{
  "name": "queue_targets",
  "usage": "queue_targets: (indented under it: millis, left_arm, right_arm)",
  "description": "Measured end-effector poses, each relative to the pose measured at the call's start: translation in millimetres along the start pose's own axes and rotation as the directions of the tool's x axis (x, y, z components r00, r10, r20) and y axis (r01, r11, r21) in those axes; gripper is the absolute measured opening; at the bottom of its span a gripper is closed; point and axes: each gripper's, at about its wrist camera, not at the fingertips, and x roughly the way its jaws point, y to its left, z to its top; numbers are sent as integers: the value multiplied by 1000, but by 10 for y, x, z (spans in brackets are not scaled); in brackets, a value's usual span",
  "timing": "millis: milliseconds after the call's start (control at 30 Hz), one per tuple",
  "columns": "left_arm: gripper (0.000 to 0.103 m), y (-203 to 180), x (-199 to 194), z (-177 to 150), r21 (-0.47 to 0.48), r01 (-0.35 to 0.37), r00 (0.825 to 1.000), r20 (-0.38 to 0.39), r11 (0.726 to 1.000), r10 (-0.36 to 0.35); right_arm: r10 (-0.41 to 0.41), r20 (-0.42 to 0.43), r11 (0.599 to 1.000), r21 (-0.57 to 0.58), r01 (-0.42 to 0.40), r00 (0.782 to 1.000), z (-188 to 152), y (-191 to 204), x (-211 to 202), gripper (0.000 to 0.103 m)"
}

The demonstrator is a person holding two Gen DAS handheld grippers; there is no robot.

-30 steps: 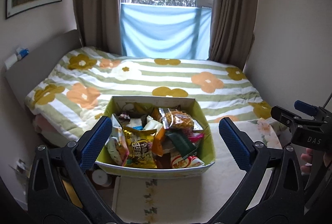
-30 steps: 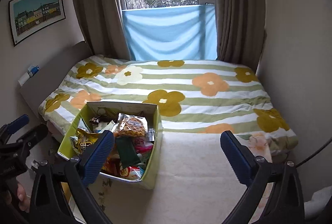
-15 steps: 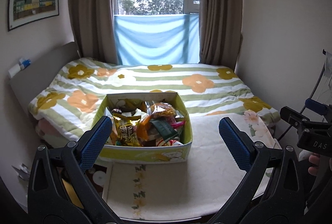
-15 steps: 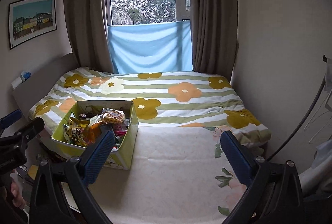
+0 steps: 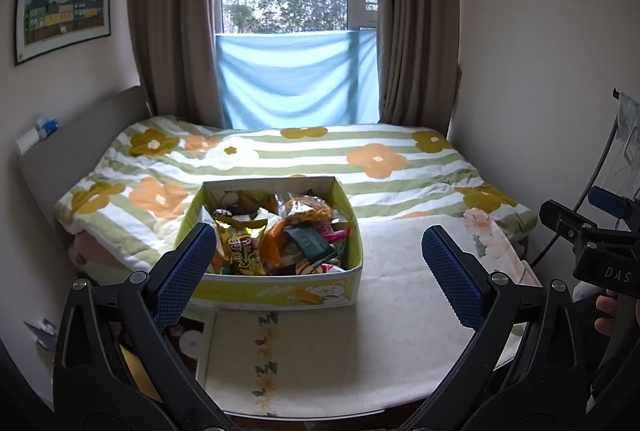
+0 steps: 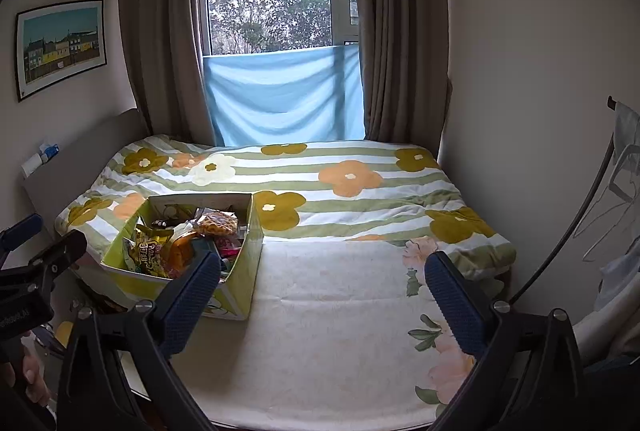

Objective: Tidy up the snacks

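Observation:
A green-and-yellow cardboard box (image 5: 280, 291) (image 6: 244, 251) packed with several snack packets stands on the cream blanket at the near end of the bed. A yellow crisp bag (image 5: 240, 247) (image 6: 146, 251) and an orange-netted packet (image 5: 310, 209) (image 6: 218, 223) lie on top. My left gripper (image 5: 318, 263) hangs open well in front of the box, holding nothing. My right gripper (image 6: 322, 283) is open too, held back over the blanket to the right of the box. Each gripper shows at the edge of the other's view.
A floral striped quilt (image 5: 280, 159) covers the bed behind the box. The cream blanket (image 6: 340, 311) spreads to the right of the box. Walls close in on both sides; a grey headboard (image 5: 72, 135) runs along the left. Clutter lies on the floor at lower left (image 5: 188, 339).
Both grippers have pulled back and up from the box, so it looks smaller and farther off. Both stay open and hold nothing.

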Motion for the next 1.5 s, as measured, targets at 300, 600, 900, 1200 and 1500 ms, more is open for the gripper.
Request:
queue_targets:
  millis: [300, 600, 900, 1200, 1500]
  left_arm:
    - [102, -21, -19, -14, -6, 0, 1000, -8, 1000, 0]
    - [102, -14, 22, 2, -11, 6, 1000, -11, 1000, -6]
    - [102, -23, 87, -3, -30, 3, 1000, -14, 1000, -3]
    - [102, -17, 157, -36, -41, -4, 1000, -21, 999, 3]
    - [103, -41, 300, -70, -29, -35, 998, -54, 999, 33]
  right_arm:
    - [-3, 0, 1000, -2, 3, 1000, -10, 0, -10, 102]
    - [1, -1, 1000, -4, -1, 1000, -8, 0, -14, 102]
    - [1, -1, 1000, -8, -1, 1000, 4, -12, -2, 102]
    - [4, -2, 1000, -4, -4, 1000, 21, -57, 43, 102]
    - [0, -10, 1000, -5, 0, 1000, 58, -142, 132, 102]
